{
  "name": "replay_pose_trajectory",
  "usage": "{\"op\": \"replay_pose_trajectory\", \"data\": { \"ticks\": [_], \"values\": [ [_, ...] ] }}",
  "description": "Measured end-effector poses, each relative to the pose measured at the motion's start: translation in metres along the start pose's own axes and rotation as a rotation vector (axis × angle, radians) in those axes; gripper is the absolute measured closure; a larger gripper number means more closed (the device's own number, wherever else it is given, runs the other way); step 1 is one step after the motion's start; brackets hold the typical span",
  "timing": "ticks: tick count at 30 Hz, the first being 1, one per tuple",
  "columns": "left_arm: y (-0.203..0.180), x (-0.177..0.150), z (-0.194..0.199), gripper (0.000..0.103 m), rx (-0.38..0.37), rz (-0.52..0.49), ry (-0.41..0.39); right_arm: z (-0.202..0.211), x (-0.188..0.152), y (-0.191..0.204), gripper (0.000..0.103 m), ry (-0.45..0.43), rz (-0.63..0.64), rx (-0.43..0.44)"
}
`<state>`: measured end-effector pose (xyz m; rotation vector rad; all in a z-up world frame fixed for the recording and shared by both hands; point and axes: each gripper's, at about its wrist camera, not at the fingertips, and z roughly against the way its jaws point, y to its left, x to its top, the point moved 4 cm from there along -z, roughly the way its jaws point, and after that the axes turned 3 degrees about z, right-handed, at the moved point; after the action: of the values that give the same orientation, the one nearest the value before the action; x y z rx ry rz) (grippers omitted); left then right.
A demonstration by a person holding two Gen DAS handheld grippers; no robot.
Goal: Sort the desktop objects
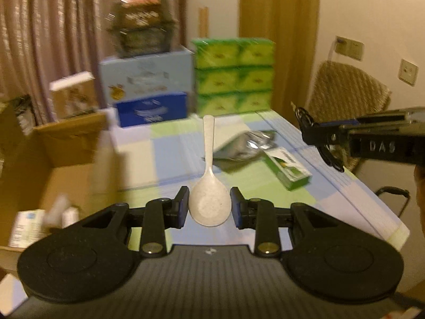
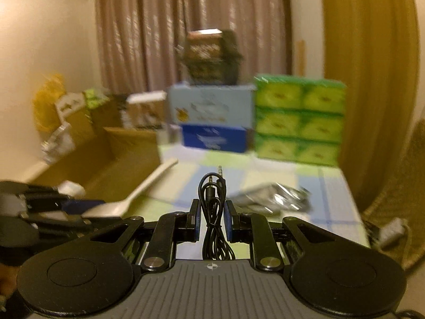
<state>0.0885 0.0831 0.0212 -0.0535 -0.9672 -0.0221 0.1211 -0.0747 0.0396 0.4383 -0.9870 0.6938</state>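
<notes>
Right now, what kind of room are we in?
Probably a room at home: a table with a checked cloth, long curtains, a wicker chair, and stacked tissue packs beside an open cardboard box.

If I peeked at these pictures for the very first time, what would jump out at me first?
Probably the big white spoon pinched by its bowl in the left gripper, handle pointing away over the checked table. Next, the bundled black cable squeezed in the right gripper, its plugs sticking up. Behind both, the bright green stack of tissue packs glows at the table's far edge.
</notes>
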Motion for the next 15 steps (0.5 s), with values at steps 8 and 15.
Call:
{"op": "replay_pose_trajectory", "data": {
  "ticks": [8,15],
  "values": [
    [0.084,0.011,0.051,0.075,0.156,0.042,-0.042,-0.027,0.053,0.088,0.089,-0.045,0.012,0.167],
    [0.162,0.007,0.075,0.075,0.263,0.081,-0.030,-0.062,0.068,0.150,0.089,-0.034,-0.008,0.264]
  ]
}}
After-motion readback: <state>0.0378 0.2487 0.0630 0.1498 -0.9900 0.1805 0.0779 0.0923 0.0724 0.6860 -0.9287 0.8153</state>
